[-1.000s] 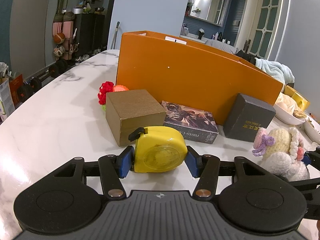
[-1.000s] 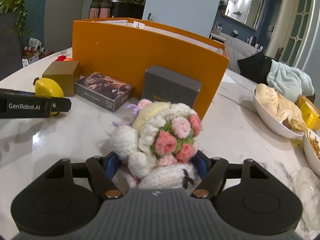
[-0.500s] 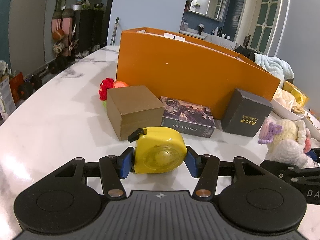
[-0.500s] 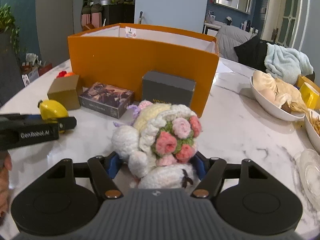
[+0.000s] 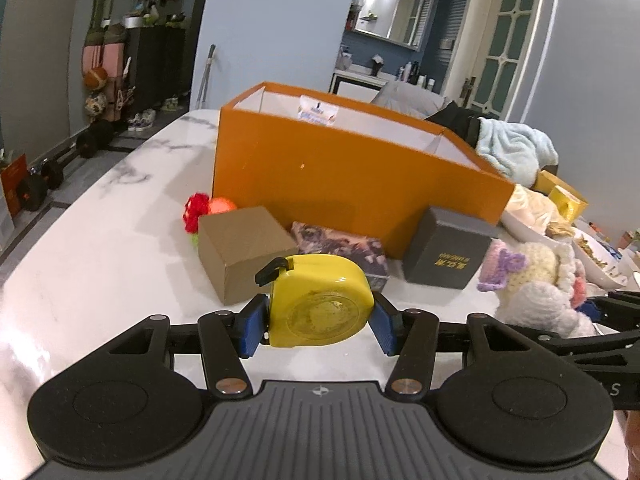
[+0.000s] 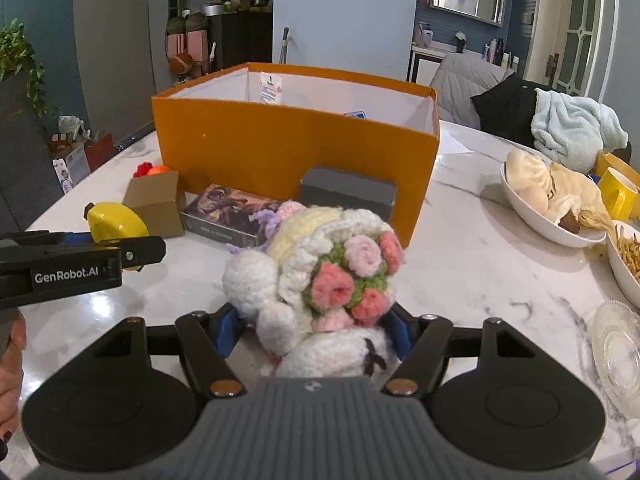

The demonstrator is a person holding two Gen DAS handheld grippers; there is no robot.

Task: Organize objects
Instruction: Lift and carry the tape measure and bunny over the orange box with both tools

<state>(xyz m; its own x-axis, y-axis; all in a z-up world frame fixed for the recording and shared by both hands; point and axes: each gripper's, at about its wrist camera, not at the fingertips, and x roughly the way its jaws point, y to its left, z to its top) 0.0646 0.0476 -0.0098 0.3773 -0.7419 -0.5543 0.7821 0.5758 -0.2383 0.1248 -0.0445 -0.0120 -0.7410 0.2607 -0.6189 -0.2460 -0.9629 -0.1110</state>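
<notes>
My left gripper is shut on a yellow tape measure and holds it above the marble table, short of the open orange box. My right gripper is shut on a crocheted doll with pink flowers, also raised. The orange box stands behind both, its white inside showing. In front of the box lie a brown cardboard box, a photo card box and a dark grey box. The doll shows at the right of the left wrist view; the tape measure shows at the left of the right wrist view.
A red and orange crochet piece lies left of the orange box. White bowls with food and a glass dish sit at the right. A yellow mug and a blue towel are beyond them.
Both grippers have risen with their objects. The inside of the orange box has come into view from above its rim.
</notes>
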